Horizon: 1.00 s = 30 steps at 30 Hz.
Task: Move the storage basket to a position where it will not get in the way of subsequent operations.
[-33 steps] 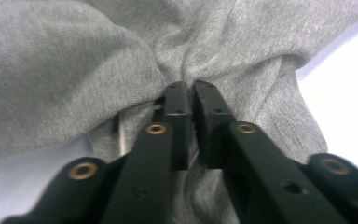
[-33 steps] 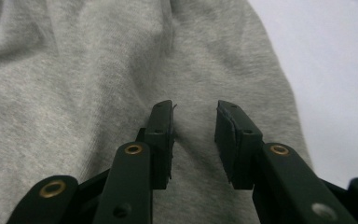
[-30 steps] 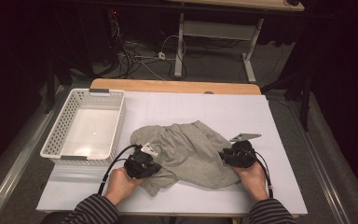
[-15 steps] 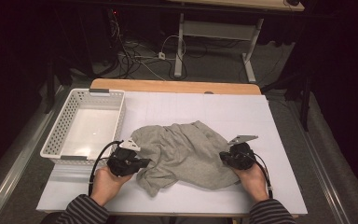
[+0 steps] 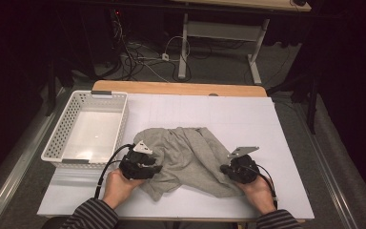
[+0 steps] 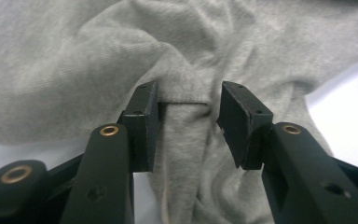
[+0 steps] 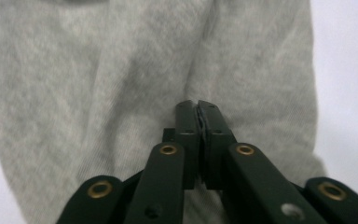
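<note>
Since the earlier frames the left gripper has slid from the near fold of the shirt toward the left of the high view and back in against the cloth's left edge, and its jaws have just been opening. In the left gripper view they stand apart, with a hemmed fold of the shirt lying between the pads, which do not press on it. The right gripper has shifted slightly along the shirt's right edge, and its jaws have closed. In the right gripper view they meet tip to tip over the shirt, with what looks like a thin pinch of cloth caught in the seam between them, though the blur makes that hard to confirm.

The shirt is grey and lies crumpled at lower centre of the high view on the white table, between the two grippers. A white basket stands at middle left of that frame, just beside the shirt's left edge and above the left hand. The right hand sits at lower right, with striped sleeves at the bottom edge.
</note>
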Motion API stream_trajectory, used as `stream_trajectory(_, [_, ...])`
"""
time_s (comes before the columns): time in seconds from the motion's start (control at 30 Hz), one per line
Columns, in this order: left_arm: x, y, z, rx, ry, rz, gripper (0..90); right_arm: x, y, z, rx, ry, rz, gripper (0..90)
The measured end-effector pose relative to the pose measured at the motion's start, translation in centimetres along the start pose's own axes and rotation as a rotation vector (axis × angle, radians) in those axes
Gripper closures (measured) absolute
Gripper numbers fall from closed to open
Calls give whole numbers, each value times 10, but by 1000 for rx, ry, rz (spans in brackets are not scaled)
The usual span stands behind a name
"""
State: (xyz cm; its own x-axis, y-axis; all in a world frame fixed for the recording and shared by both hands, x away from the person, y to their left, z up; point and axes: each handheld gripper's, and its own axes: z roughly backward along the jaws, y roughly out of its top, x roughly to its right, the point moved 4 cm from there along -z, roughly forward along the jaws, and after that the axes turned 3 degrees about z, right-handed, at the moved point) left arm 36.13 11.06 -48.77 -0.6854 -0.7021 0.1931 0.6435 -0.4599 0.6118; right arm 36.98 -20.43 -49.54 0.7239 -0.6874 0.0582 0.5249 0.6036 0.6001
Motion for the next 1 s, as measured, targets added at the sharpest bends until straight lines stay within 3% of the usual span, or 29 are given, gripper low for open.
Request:
stream_trajectory(0.07, [-1, 0, 2, 14, 3, 6, 556, 6, 10, 0, 30, -3, -4, 812])
stream_trajectory(0.3, [-6, -1, 3, 15, 17, 10, 523, 36, 59, -2, 101, -31, -57, 786])
stream_trajectory(0.5, [-11, -3, 2, 11, 30, 23, 507, 53, 93, -25, 81, -40, -104, 725])
stream_trajectory(0.57, [-12, -3, 1, 11, 40, 21, 485, 60, 103, -41, 54, -28, -127, 660])
stream_trajectory(0.67, [-14, -4, 0, 8, 38, 27, 481, 63, 108, -49, 32, -24, -134, 634])
stream_trajectory(0.87, [-15, -6, -1, -3, 30, 30, 476, 65, 113, -72, -14, 51, -191, 574])
stream_trajectory(1.0, [-16, -7, -5, -17, 16, 40, 471, 59, 111, -80, -40, 73, -182, 571])
